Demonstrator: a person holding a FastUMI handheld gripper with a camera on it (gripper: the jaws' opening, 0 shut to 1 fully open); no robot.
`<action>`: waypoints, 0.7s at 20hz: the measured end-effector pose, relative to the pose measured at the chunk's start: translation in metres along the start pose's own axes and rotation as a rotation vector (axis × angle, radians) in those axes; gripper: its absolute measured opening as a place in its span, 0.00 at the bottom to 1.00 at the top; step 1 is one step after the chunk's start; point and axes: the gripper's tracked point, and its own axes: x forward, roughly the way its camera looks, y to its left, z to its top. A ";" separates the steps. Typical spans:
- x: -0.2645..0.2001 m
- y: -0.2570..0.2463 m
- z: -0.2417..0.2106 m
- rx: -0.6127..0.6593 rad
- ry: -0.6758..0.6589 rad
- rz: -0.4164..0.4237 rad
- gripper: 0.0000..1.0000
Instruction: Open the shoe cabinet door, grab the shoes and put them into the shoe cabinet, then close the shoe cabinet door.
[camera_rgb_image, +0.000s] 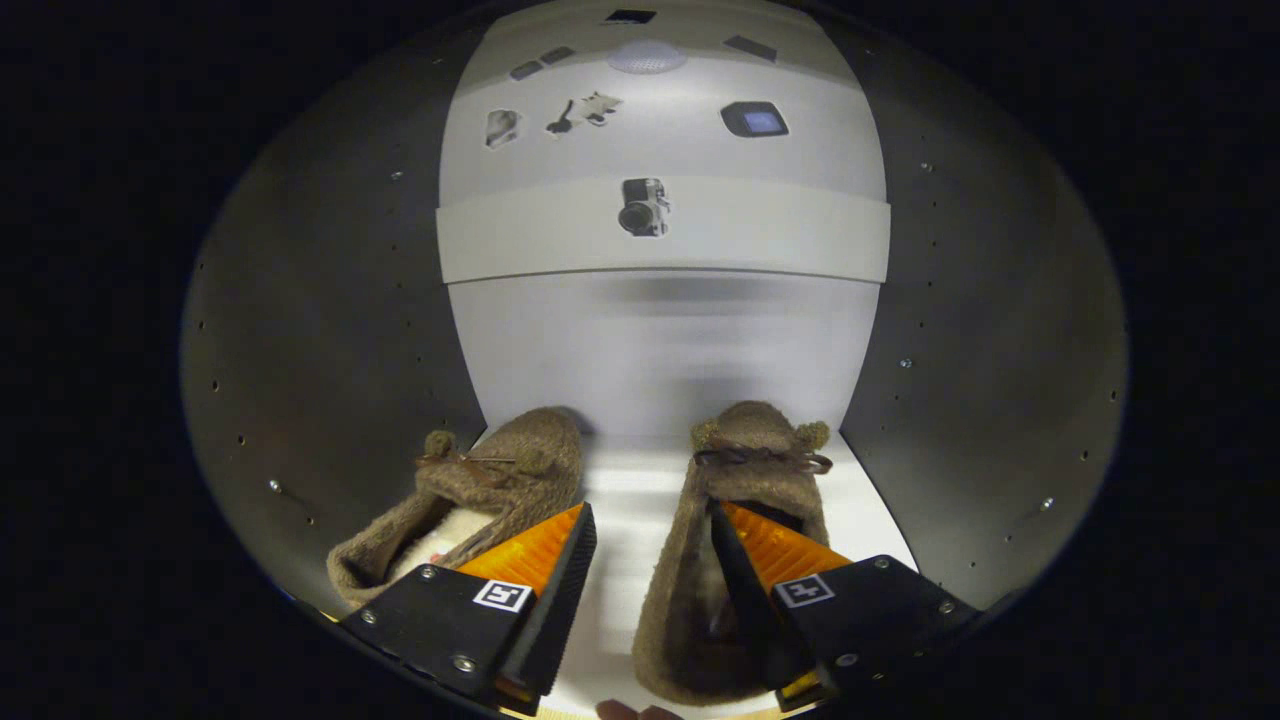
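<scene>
Two fingers of the gripper (652, 520) stand wide apart at the near edge of the cabinet floor (640, 500), pressing on nothing. The left finger lies over the heel end of the left slipper (500, 480); the right finger reaches into the opening of the right slipper (745, 480), its tip at the inner wall of that shoe. Whether it touches the lining cannot be told. Between the fingers runs a bare strip of pale floor, open from the front edge to the back panel (660, 350). Both slippers sit inside the cabinet, toes pointing inward and close to the back panel, each near its own dark side wall (330, 330). Beyond them a pale shelf (760, 230) crosses from wall to wall, with open room beneath it.
</scene>
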 end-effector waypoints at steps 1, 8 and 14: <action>-0.009 0.003 -0.001 0.005 -0.006 -0.004 0.77; -0.102 0.024 -0.001 0.073 -0.072 -0.052 0.93; -0.209 0.050 -0.033 0.134 -0.116 -0.043 0.93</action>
